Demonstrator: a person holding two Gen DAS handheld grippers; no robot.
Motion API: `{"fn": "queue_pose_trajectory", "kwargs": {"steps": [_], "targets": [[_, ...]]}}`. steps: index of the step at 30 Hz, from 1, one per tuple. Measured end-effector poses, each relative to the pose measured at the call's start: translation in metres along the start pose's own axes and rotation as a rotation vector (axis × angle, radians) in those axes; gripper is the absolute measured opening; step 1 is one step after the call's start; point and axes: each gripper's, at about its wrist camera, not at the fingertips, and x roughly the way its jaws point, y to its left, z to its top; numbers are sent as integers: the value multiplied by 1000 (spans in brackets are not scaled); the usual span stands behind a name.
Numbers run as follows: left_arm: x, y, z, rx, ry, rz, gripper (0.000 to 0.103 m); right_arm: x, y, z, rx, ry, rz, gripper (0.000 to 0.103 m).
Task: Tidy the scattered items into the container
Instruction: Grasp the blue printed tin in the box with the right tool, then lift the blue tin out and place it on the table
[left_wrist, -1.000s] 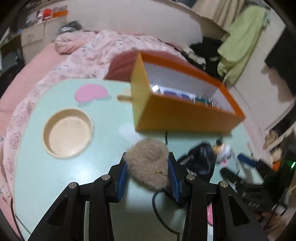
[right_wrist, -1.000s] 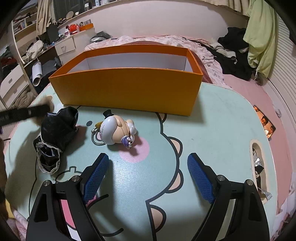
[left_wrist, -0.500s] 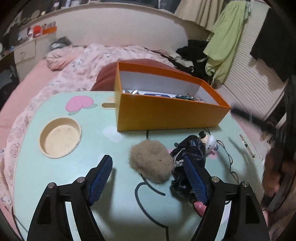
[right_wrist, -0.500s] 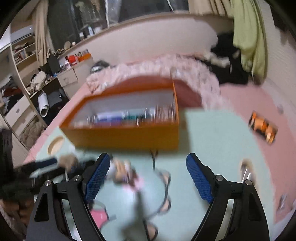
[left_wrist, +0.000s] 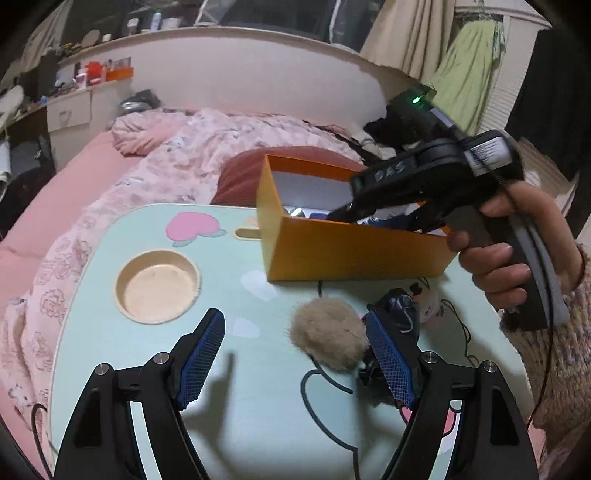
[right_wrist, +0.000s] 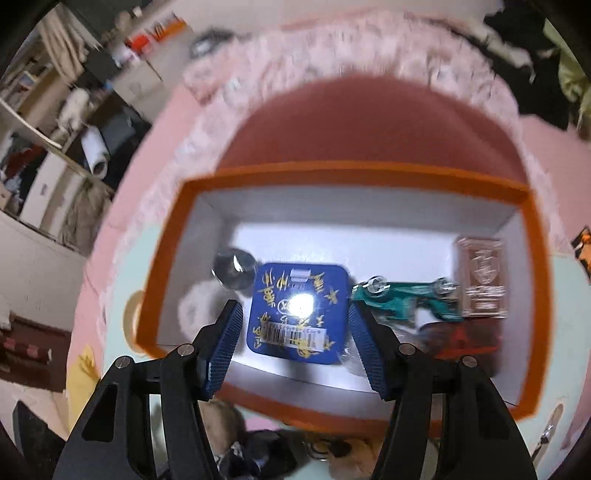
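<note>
An orange box (left_wrist: 351, 251) stands at the far side of the mint table (left_wrist: 258, 424). My left gripper (left_wrist: 295, 362) is open and empty above the table. A beige fur ball (left_wrist: 327, 334) lies just inside its right finger. A black pouch (left_wrist: 400, 306) and a small figurine (left_wrist: 428, 299) lie to the right of the ball. My right gripper (right_wrist: 293, 347) is open and empty above the orange box (right_wrist: 159, 277). Inside lie a blue square tin (right_wrist: 299, 314), a dark round object (right_wrist: 234, 267), a teal toy (right_wrist: 402, 295) and a pinkish box (right_wrist: 480, 277).
A round recess (left_wrist: 157, 284) is sunk into the table's left side. A pink bed (left_wrist: 110, 177) lies behind the table. The right gripper's body and the hand holding it (left_wrist: 498, 236) hang over the box's right end in the left wrist view.
My left gripper let go of the fur ball, opened and pulled back. My right gripper rose from the table to above the orange box, looking down into it.
</note>
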Motion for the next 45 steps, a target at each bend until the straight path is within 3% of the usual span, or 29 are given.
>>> {"fn": "queue_pose_trajectory", "kwargs": {"steps": [2, 4, 6, 13, 20, 23, 27, 30, 34, 39, 45], "targets": [[0, 2, 0, -8, -1, -6, 79, 12, 2, 3, -9, 59, -7, 65], [1, 3, 0, -13, 0, -13, 79, 19, 8, 8, -51, 100, 3, 75], [2, 3, 0, -13, 3, -17, 79, 20, 17, 12, -99, 112, -47, 75], [1, 4, 0, -15, -3, -20, 79, 16, 34, 9, -201, 86, -227, 67], [-2, 12, -2, -34, -16, -14, 79, -2, 20, -7, -203, -25, -265, 66], [-2, 13, -2, -37, -14, -13, 79, -24, 20, -9, -182, -108, -255, 66], [-3, 14, 0, -46, -16, -20, 79, -66, 18, -12, -153, -282, -205, 66], [-3, 15, 0, -57, -15, -26, 79, -103, 12, -23, -120, -415, -77, 66], [-4, 15, 3, -62, -13, -27, 79, -131, -3, -46, -81, -492, 52, 66], [-6, 14, 9, -49, -24, -21, 79, -130, -27, -77, -59, -449, 111, 66], [-7, 6, 33, -40, -32, -76, 79, -92, -64, -116, 2, -290, -14, 67]]}}
